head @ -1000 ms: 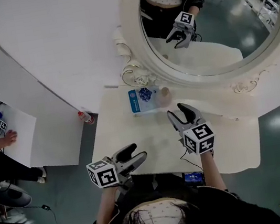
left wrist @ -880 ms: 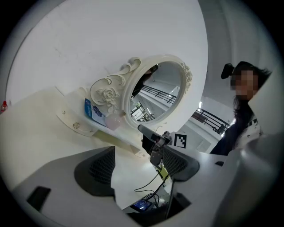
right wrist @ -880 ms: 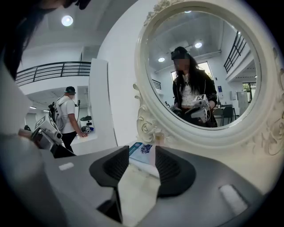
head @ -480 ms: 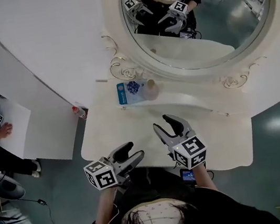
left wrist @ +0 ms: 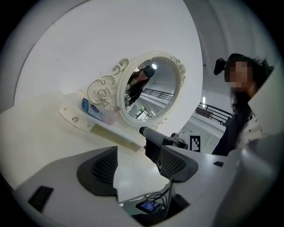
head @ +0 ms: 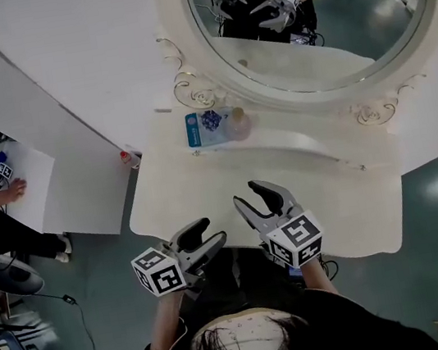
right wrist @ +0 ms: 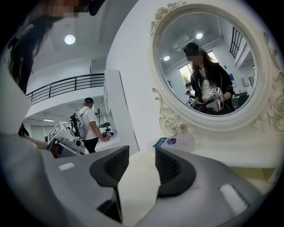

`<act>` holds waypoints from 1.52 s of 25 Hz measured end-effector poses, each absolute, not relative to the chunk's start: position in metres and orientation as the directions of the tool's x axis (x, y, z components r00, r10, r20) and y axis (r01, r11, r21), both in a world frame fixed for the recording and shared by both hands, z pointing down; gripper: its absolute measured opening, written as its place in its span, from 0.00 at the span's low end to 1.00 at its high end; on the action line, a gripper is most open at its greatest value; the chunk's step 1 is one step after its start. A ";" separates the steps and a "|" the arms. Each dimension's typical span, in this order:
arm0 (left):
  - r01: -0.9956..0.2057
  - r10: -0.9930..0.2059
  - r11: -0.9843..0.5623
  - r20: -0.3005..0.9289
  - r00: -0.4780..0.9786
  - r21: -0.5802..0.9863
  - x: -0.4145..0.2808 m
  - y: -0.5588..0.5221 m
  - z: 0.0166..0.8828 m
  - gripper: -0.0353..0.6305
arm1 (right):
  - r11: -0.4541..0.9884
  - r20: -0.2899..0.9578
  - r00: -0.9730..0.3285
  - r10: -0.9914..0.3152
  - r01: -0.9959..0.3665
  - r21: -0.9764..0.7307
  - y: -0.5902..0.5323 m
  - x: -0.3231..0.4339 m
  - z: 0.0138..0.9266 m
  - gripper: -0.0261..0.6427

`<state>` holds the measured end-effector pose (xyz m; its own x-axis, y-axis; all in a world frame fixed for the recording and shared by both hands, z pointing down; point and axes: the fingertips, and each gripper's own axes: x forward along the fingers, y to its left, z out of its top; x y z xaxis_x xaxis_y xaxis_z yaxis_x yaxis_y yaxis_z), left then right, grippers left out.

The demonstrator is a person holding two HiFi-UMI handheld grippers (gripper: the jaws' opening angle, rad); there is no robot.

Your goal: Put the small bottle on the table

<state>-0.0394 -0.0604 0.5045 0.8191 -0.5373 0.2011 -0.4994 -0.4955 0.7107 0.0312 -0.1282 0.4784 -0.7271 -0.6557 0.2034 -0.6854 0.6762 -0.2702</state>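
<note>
Small pinkish bottle (head: 238,123) stood on the raised shelf (head: 305,143) beside a blue packet (head: 203,128), print illegible, not yet on the surface (head: 229,185); left gripper (head: 208,234), empty, jaws closing, and right gripper (head: 249,196), spread and empty, hovered over the near edge, apparently poised to reach.

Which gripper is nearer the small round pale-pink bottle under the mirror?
Right. The right gripper hovers over the cream table, straight in front of the pink bottle; the left gripper, empty jaws closing, is further back at the table's front edge.
</note>
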 end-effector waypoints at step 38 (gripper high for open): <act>-0.347 -0.364 -0.633 0.129 0.922 0.692 -0.202 0.096 0.500 0.12 | 0.529 0.213 -0.581 -0.786 -0.809 -0.257 0.071 -0.132 0.467 0.18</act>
